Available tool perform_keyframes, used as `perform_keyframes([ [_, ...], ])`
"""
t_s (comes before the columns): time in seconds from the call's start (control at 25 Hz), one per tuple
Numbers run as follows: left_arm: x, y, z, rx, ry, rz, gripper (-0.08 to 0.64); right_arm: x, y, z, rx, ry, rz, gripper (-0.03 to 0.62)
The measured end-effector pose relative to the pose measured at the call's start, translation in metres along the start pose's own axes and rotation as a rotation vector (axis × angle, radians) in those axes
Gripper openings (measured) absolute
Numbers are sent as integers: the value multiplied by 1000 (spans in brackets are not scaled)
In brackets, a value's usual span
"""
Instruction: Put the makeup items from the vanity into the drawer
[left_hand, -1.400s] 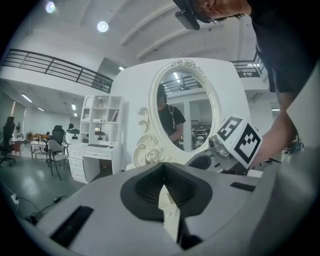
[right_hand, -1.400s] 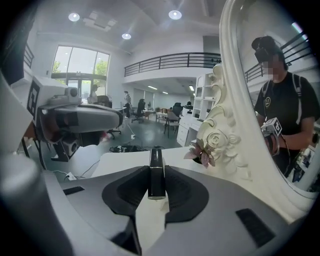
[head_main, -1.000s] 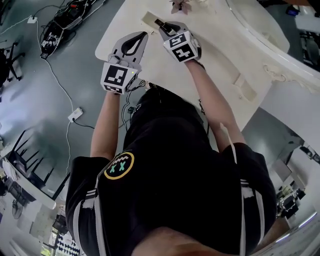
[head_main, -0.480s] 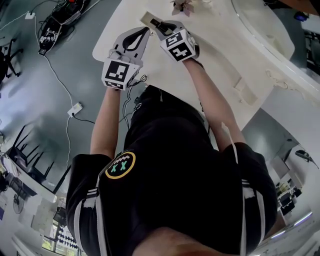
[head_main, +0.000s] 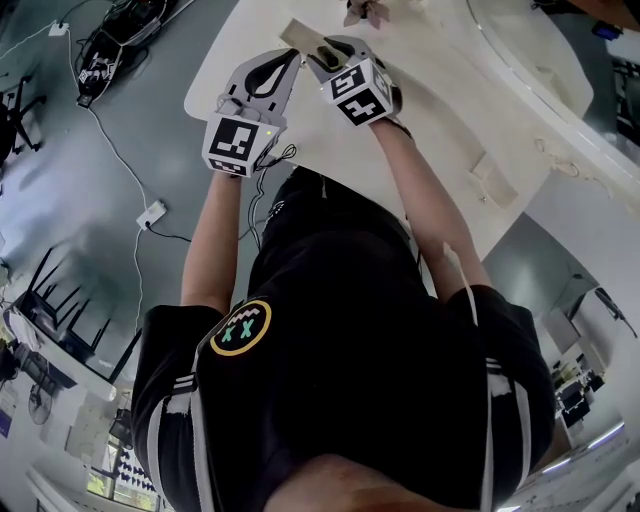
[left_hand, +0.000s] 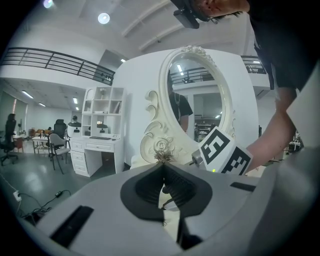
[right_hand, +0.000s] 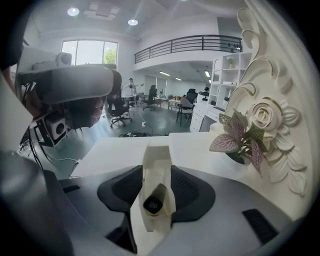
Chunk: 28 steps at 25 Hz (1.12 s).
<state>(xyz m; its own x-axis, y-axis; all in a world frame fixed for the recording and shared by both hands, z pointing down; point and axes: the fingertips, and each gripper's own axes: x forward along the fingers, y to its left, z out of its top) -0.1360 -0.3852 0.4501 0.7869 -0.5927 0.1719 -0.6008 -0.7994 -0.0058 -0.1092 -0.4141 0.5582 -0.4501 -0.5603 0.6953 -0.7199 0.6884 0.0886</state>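
**A:** What did the right claw look like at that moment?

**B:** Your right gripper was tipped downward over a narrow cream drawer on the white vanity top. Its jaws had just been opening and stood partly apart, released and gripping nothing. Between them a small dark makeup item lay tilted inside the drawer, touching neither pad.

**A:** And the left?

**B:** Your left gripper hovered just beside the right one, its jaws clenched together on nothing.

**A:** What could have gone wrong from there?

**B:** I judged the narrow gap to be the risk. The pads sat close to the drawer's thin walls, so pulling back at a slant could have snagged a wall and dragged the drawer — or clipped the item and flipped it out. Nothing steadied the drawer, because your left gripper wasn't on it. A potted plant stood near on the right, where a wide swing could have caught it.
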Motion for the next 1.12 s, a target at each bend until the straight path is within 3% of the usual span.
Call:
perform_keyframes([
  [0.24, -4, -2, 5, 5, -3, 9, 20, -28, 3, 11, 16, -57, -16, 216],
  [0.44, -11, -12, 22, 36, -31, -13, 20, -80, 11, 43, 41, -224, -24, 205],
  [0.68, -29, -29, 47, 57, -64, -12, 20, -153, 31, 79, -10, -433, -12, 134],
  [0.84, -42, -39, 59, 64, -79, -16, 20, -189, 42, 94, -62, -544, -26, 42],
  [1.12, -59, -63, 74, 68, -95, -44, 20, -210, 65, 86, -62, -568, -5, 21],
])
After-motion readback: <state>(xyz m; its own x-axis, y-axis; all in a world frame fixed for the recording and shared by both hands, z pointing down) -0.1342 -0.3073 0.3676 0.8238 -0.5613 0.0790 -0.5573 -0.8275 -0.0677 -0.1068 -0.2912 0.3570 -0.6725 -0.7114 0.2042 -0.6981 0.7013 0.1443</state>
